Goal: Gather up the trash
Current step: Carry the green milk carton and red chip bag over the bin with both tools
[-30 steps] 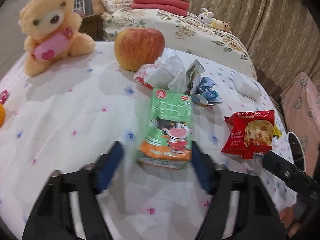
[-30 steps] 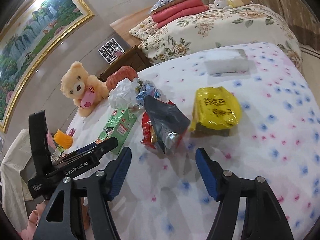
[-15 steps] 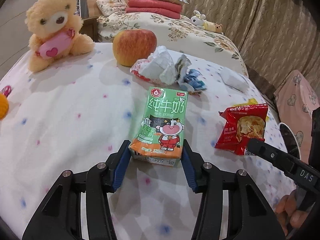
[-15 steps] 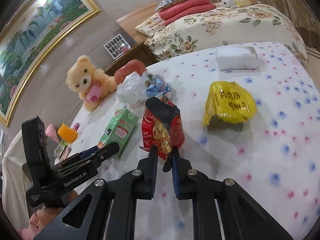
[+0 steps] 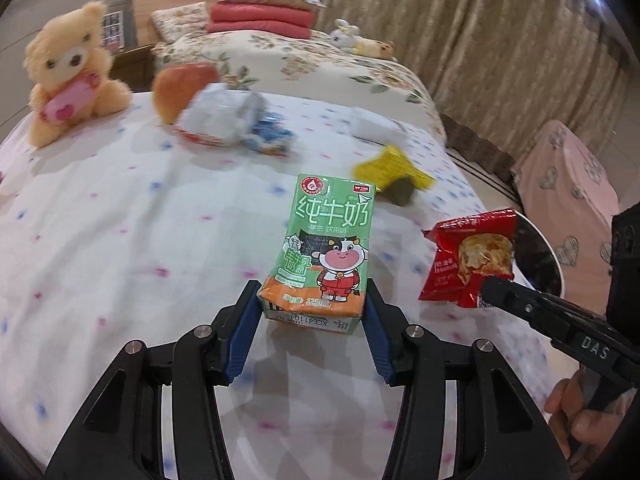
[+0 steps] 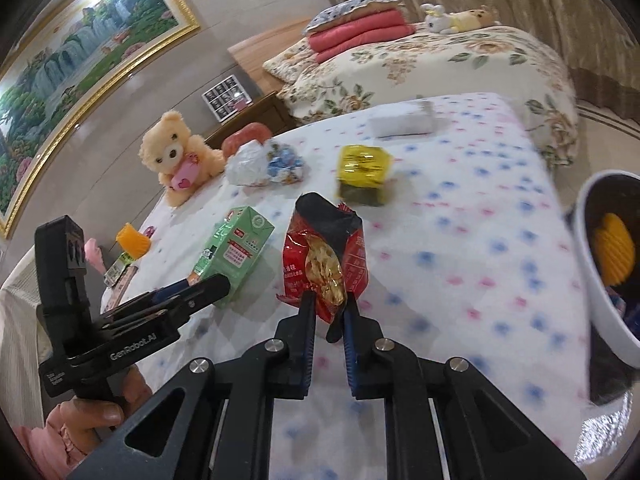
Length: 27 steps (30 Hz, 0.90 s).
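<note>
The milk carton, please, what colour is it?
Green with an orange base, on the milk carton; left wrist view shows it best.

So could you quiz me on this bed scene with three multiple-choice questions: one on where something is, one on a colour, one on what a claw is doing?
1. Where does the teddy bear sit?
A. in the white bin
B. on the spotted bedcover beside the apple
C. on the far floral bed

2. What colour is the crumpled packet lying past the held snack bag?
A. yellow
B. purple
C. black

3. What is the right claw doing?
A. standing wide open over nothing
B. pinching the red snack bag
C. gripping the milk carton

Answers:
1 B, the bear sits on the bedcover near the apple.
2 A, its wrapper is bright yellow.
3 B, its pads press the bag's lower edge; the left claw holds the carton.
</note>
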Available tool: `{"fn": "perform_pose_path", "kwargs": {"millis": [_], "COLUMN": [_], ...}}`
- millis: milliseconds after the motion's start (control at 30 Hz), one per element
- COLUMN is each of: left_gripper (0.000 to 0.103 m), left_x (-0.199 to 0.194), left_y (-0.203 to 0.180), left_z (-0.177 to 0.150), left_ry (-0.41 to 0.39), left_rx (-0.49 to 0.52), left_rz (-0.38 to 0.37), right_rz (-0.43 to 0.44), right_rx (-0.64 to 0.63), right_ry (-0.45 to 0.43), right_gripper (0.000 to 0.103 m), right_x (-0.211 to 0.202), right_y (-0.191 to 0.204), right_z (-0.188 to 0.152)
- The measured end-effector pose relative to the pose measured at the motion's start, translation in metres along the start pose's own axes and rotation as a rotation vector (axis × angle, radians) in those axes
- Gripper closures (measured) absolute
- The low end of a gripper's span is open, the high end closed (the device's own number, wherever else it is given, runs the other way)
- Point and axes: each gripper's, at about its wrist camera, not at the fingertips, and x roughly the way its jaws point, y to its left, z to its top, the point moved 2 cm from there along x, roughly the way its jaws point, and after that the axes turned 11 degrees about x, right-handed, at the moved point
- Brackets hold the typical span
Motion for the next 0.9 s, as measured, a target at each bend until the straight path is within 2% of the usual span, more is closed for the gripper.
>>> {"fn": "perform_pose_path", "kwargs": {"millis": [467,900], "left_gripper": [0.054,0.054], "left_x": [0.004,0.014], "left_y": [-0.079,-0.123], "left_z": [0.005,0.013], "left_ry": [-0.001,0.006], "left_rx": [0.115,0.189], "left_rz": [-0.078,-0.122], "right_rz": [-0.065,-0.113], "right_rx": [0.102,0.162], "right_ry": [-0.087,-0.136], "right_gripper": [0.090,0.090], "right_x": [-0.051,-0.080], "right_y": [-0.065,-0.106], "right_z": [-0.004,-0.003]}}
